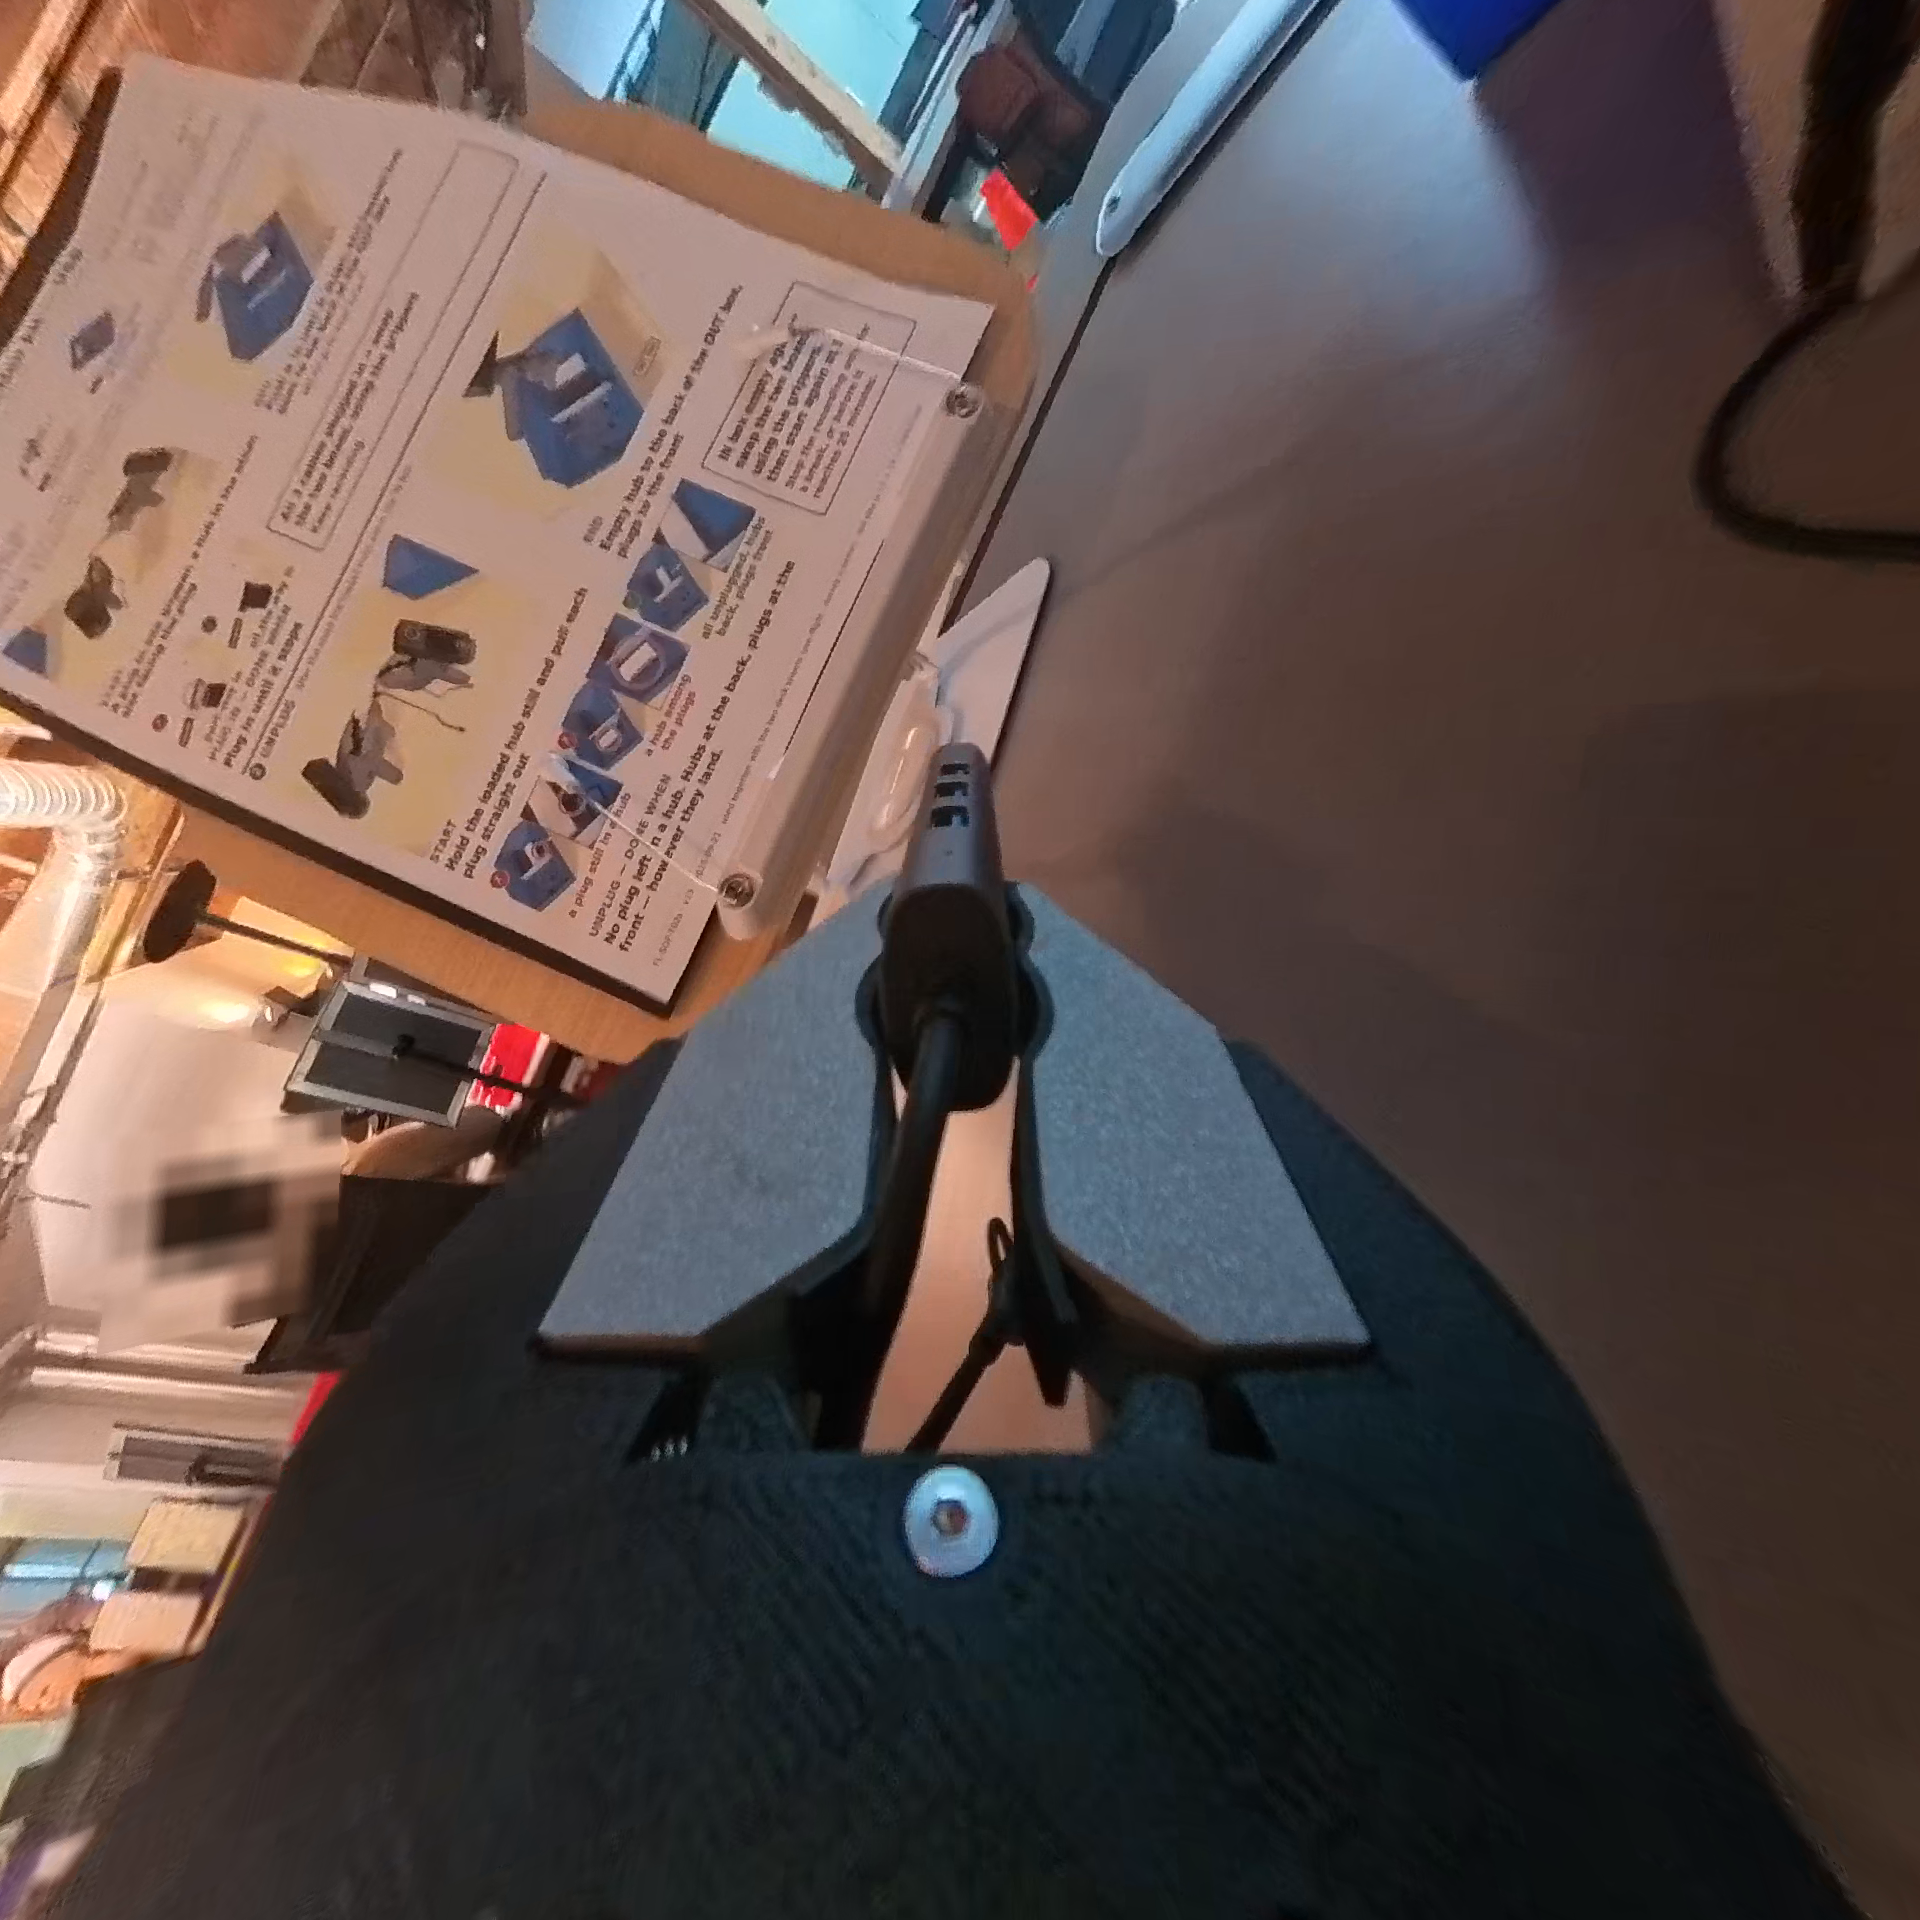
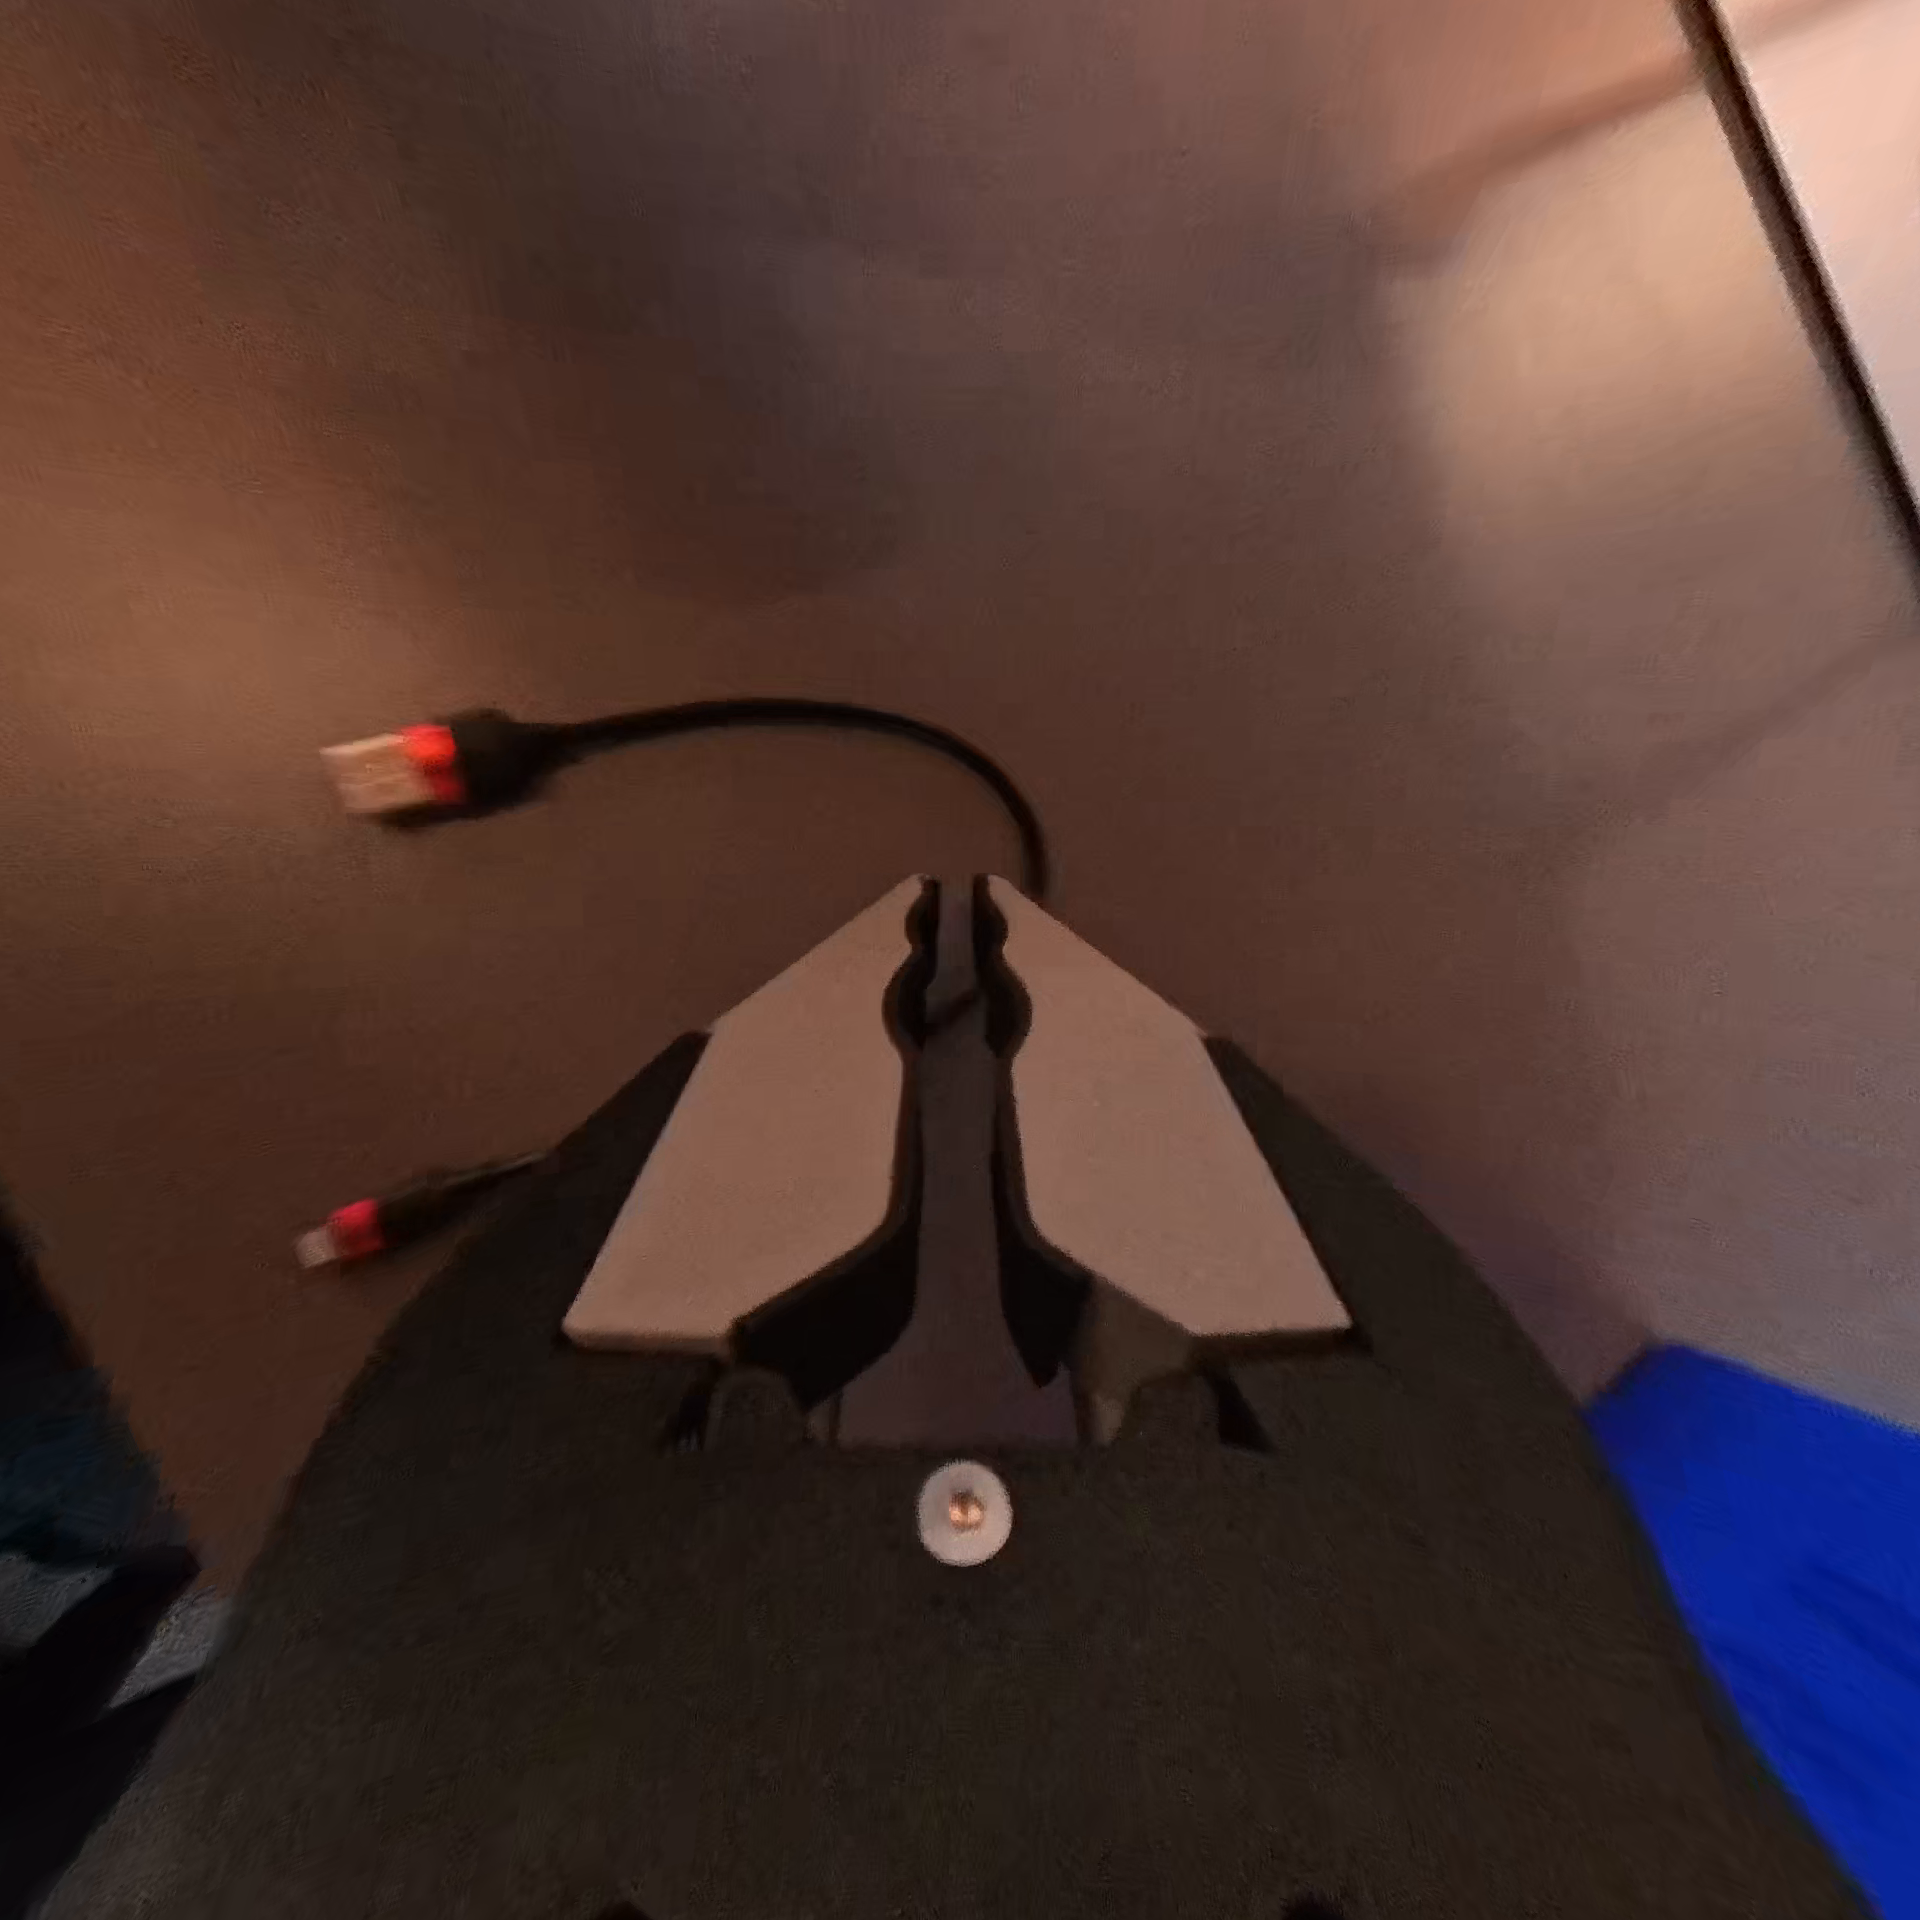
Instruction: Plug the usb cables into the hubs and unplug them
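Note:
In the left wrist view my left gripper (image 1: 951,997) is shut on a grey USB hub (image 1: 951,862). The hub's black end sits between the pads and its ported end points forward, off the brown table (image 1: 1403,727). The hub's black cable (image 1: 914,1143) runs back between the fingers. In the right wrist view my right gripper (image 2: 954,883) hovers over the table with its jaws almost together. A black USB cable (image 2: 831,722) with a red-collared plug (image 2: 400,769) lies just ahead and curves behind the right fingertip (image 2: 1013,914). A second red-collared plug (image 2: 348,1231) lies at the left.
An instruction sheet on a wooden board (image 1: 416,468) stands at the left, with a white stand (image 1: 1003,644) at its foot. A blue bin (image 2: 1766,1579) is at the right of my right gripper. A loose black cable (image 1: 1756,457) lies at the far right. There is about 15 cm between the tips of the two grippers.

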A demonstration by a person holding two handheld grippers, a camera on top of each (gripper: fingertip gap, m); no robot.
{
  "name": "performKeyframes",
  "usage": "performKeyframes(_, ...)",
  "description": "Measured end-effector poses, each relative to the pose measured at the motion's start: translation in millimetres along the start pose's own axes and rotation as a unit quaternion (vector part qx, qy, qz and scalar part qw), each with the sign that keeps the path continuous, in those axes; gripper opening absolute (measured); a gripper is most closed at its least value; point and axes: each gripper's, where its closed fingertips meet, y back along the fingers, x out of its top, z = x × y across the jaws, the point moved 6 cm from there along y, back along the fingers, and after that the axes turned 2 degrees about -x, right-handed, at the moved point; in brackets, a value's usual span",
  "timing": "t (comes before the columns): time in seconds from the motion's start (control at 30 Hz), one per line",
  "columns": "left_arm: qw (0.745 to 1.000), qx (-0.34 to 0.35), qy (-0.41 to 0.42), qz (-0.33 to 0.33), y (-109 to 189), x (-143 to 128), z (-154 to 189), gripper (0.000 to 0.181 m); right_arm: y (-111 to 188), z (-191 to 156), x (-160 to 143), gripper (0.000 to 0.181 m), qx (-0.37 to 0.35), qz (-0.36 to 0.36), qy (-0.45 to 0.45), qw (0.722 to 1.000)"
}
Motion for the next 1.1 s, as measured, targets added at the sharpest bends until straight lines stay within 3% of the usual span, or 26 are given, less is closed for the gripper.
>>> performKeyframes(0.13, 0.998, -0.017, -0.051, 0.024, 1, 7, 13, 0.014, 12, -55, 23, 0.011, 0.131, 0.082, 0.141, 0.978)
performKeyframes(0.23, 0.997, -0.022, -0.070, 0.038, 2, 11, 18, 0.014, 0, -68, 22, 0.018, 0.127, 0.058, 0.220, 0.965)
performKeyframes(0.37, 0.996, -0.026, -0.069, 0.043, 3, 12, 19, 0.014, -9, -65, 26, 0.028, 0.165, 0.053, 0.223, 0.959)
performKeyframes(0.5, 0.995, -0.036, -0.084, 0.037, 1, 11, 24, 0.015, -23, -45, 39, 0.034, 0.136, 0.053, 0.181, 0.973)
performKeyframes(0.7, 0.995, -0.027, -0.081, 0.048, 3, 14, 22, 0.014, -29, -11, 36, 0.023, 0.038, 0.059, 0.115, 0.991)
performKeyframes(0.87, 0.994, -0.021, -0.089, 0.054, 3, 18, 23, 0.014, -12, -29, 48, 0.025, 0.118, 0.168, 0.106, 0.973)
performKeyframes(1.03, 0.994, -0.030, -0.086, 0.060, 4, 20, 26, 0.014, 11, -12, 81, 0.027, -0.023, 0.256, 0.137, 0.957)
performKeyframes(1.1, 0.994, -0.034, -0.080, 0.064, 5, 21, 26, 0.015, 9, -5, 86, 0.041, -0.044, 0.248, 0.148, 0.956)
